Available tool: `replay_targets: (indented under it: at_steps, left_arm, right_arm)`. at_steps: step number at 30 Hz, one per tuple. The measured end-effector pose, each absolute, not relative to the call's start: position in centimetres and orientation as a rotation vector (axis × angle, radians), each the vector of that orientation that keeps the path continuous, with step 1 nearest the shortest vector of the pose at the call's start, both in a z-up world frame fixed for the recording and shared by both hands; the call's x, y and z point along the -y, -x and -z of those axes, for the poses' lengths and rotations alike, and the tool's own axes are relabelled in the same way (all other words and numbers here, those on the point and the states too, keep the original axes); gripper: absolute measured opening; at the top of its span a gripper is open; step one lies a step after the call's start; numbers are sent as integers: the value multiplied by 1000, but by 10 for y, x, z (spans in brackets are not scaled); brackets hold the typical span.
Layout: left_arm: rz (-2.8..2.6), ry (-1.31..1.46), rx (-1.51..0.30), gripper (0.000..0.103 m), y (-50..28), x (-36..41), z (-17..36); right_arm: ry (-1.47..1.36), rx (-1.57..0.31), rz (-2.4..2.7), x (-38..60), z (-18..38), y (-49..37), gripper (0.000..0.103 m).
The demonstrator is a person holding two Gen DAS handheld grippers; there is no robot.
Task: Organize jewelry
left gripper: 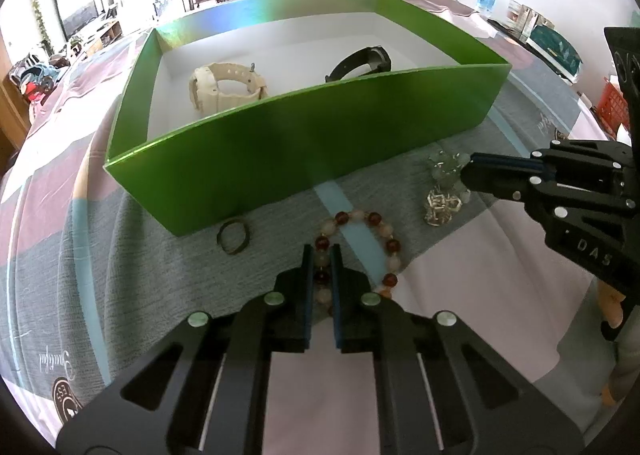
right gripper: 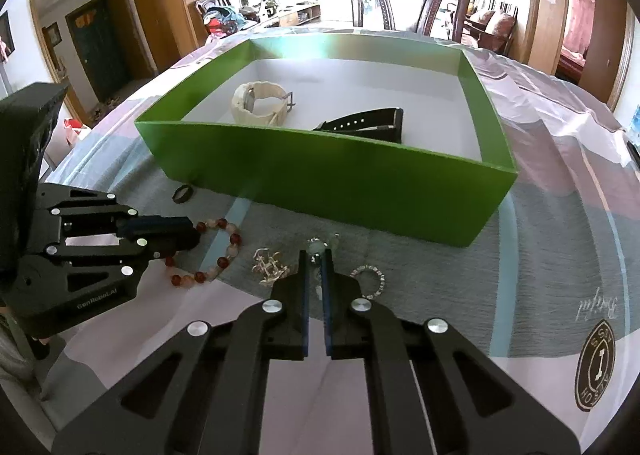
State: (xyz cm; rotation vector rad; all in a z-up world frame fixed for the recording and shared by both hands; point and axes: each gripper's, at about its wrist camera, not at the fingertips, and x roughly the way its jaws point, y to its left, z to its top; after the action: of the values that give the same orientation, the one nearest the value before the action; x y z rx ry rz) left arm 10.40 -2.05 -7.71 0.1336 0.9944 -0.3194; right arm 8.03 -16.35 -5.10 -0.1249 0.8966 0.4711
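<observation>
On the tablecloth (left gripper: 120,239), left gripper (left gripper: 322,251) clamps the bead bracelet (left gripper: 384,239).

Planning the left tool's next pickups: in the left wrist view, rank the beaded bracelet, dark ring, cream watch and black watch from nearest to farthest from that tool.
1. Beaded bracelet: between the left tool's fingers.
2. Dark ring: on the cloth, front-left, beside the green box.
3. Cream watch: inside the box, left.
4. Black watch: inside the box, right, farther back.
</observation>
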Motion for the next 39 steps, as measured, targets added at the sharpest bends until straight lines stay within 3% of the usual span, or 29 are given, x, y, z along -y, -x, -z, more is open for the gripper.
replay_targets:
  at_steps: [2, 3, 4, 5, 10, 15, 23, 25, 30, 33, 34, 35, 39]
  left_arm:
    - [318, -133, -994, 9, -104, 20, 77]
    - [318, -135, -995, 9, -104, 20, 77]
    - [318, -136, -994, 9, -103, 20, 77]
    - [318, -137, -994, 9, -103, 20, 77]
    - [317, -137, -994, 9, -103, 20, 77]
    - [318, -138, -994, 10, -103, 20, 77]
    - [320, -140, -993, 12, -102, 21, 77]
    - [319, -141, -993, 12, -102, 21, 77]
    - [320, -140, -993, 13, -102, 22, 77]
    - [322, -139, -993, 13, -101, 22, 77]
    - [322, -139, -993, 13, -101, 22, 77]
    - [322, -137, -993, 13, -101, 21, 77]
    - [321, -128, -994, 8, -101, 20, 77]
  right_arm:
    - [112, -924, -482, 164, 54, -83, 9]
    - [101, -940, -491, 164, 55, -84, 28]
    - [88, -956, -502, 164, 57, -85, 60]
    - [75, -962, -509, 163, 58, -85, 71]
    - [91, -911, -497, 160, 54, -81, 80]
    - [130, -962, -524, 149, 68, -83, 80]
    - [186, -870, -499, 143, 67, -78, 77]
    - [189, -880, -527, 141, 69, -79, 55]
    - [252, -878, -510, 137, 72, -76, 33]
    - [199, -905, -538, 142, 70, -80, 29]
    - [184, -911, -551, 143, 69, -80, 16]
    - [183, -912, -558, 142, 68, -79, 11]
    - [199, -907, -565, 139, 68, -77, 9]
